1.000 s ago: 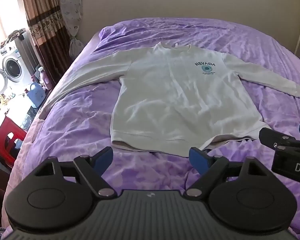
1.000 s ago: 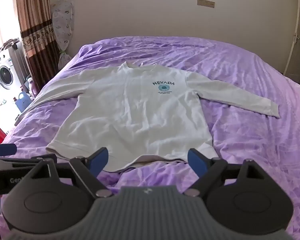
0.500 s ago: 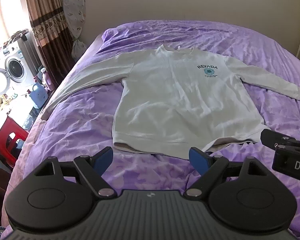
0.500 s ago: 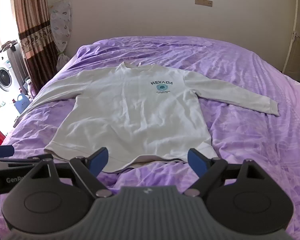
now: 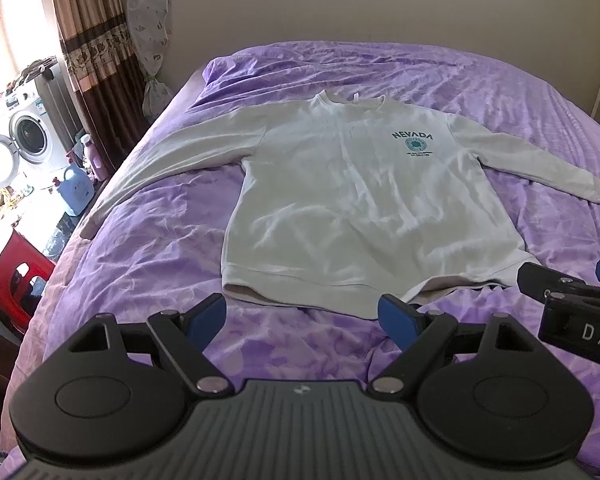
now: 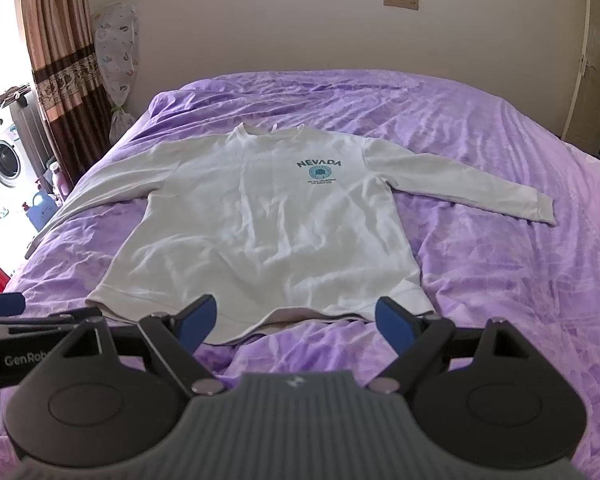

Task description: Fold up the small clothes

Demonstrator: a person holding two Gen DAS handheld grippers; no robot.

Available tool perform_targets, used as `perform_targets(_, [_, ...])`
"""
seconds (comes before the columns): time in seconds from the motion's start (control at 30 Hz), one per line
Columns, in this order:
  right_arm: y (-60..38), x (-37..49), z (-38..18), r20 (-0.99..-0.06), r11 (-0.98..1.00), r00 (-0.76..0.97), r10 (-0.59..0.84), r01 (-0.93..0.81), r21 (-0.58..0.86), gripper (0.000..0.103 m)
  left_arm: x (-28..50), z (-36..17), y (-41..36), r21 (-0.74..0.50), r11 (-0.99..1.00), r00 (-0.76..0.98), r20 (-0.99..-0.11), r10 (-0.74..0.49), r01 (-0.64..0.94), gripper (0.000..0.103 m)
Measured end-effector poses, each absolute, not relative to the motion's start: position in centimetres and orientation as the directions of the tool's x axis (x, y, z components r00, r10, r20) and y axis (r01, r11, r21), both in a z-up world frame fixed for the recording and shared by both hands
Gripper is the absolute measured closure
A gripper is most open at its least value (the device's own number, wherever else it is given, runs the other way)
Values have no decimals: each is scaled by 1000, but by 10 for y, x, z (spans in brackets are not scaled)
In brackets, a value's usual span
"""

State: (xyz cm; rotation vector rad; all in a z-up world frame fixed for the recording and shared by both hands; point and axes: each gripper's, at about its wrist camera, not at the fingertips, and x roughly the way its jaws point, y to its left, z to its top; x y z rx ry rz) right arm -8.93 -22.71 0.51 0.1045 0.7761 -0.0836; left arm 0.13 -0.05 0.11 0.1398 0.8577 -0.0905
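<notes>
A white long-sleeved sweatshirt (image 5: 360, 204) with a green NEVADA print lies flat, front up, on the purple bed, both sleeves spread out; it also shows in the right wrist view (image 6: 268, 232). My left gripper (image 5: 302, 316) is open and empty, just short of the hem's left part. My right gripper (image 6: 296, 320) is open and empty, just short of the hem's right part. The right gripper shows at the right edge of the left wrist view (image 5: 572, 296), and the left gripper at the left edge of the right wrist view (image 6: 28, 320).
The purple bedsheet (image 5: 140, 264) is wrinkled and covers the whole bed. Left of the bed stand a washing machine (image 5: 24, 144), a blue jug (image 5: 74, 188), a red stool (image 5: 12, 268) and a curtain (image 5: 92, 52). A wall lies behind the bed.
Both grippers have drawn back and risen slightly, so the sweatshirt sits a little farther off in both views. The sweatshirt has not moved.
</notes>
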Motion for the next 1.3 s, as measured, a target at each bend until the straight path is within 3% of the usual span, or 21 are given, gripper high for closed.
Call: perform_targets(1.3, [-228,-91,2,-707,990,707,-26,118,82,20,1,-4,8,38,995,642,-766,-31,93,3])
